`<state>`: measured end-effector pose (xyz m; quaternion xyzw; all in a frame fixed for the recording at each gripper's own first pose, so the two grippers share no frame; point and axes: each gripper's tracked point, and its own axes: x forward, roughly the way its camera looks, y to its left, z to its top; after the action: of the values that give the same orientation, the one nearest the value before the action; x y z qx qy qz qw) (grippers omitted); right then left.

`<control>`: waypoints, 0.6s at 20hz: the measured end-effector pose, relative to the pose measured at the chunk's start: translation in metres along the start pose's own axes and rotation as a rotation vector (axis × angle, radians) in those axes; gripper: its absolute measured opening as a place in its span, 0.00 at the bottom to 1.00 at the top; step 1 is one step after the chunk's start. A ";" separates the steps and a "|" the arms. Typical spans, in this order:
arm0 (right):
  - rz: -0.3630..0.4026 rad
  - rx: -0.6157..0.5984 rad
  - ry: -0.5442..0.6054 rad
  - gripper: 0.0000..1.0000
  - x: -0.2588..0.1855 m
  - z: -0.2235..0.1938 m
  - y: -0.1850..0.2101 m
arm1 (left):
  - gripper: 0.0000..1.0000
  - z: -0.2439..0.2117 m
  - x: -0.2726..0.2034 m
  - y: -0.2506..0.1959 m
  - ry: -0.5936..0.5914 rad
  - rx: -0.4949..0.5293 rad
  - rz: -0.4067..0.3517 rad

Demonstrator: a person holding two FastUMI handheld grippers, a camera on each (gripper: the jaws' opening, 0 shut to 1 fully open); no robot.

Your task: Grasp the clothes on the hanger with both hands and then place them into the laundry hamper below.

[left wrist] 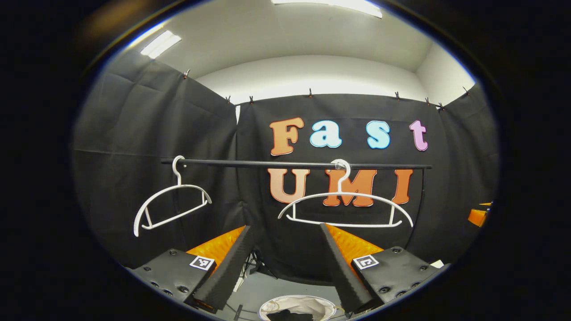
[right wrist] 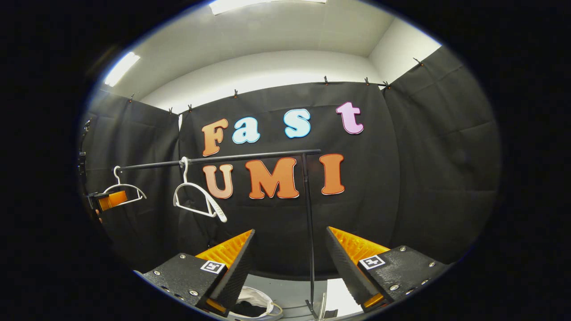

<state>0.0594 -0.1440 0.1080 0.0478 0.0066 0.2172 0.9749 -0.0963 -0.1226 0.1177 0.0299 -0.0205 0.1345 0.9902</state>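
In the left gripper view, the left gripper (left wrist: 285, 263) is standing wide apart and holding nothing, facing two bare white plastic hangers (left wrist: 344, 203) that are hanging from a thin black metal rail (left wrist: 267, 163). Below its fingers, the round white laundry hamper (left wrist: 297, 307) is sitting on the grey floor with dark clothes (left wrist: 285, 315) lying inside. In the right gripper view, the right gripper (right wrist: 290, 258) is likewise gaping wide and empty, near the rail's upright black post (right wrist: 309, 232).
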 end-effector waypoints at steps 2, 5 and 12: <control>0.002 0.000 0.003 0.94 0.001 -0.003 -0.001 | 0.94 0.000 0.002 -0.001 0.001 -0.007 -0.001; 0.006 0.002 0.000 0.94 0.004 -0.002 0.003 | 0.94 -0.001 0.007 0.002 -0.005 -0.007 0.008; -0.018 -0.002 -0.007 0.94 0.022 -0.004 0.017 | 0.94 -0.006 0.030 0.021 0.005 0.007 0.010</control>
<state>0.0723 -0.1188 0.1063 0.0478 0.0033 0.2080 0.9769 -0.0726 -0.0943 0.1140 0.0330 -0.0179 0.1395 0.9895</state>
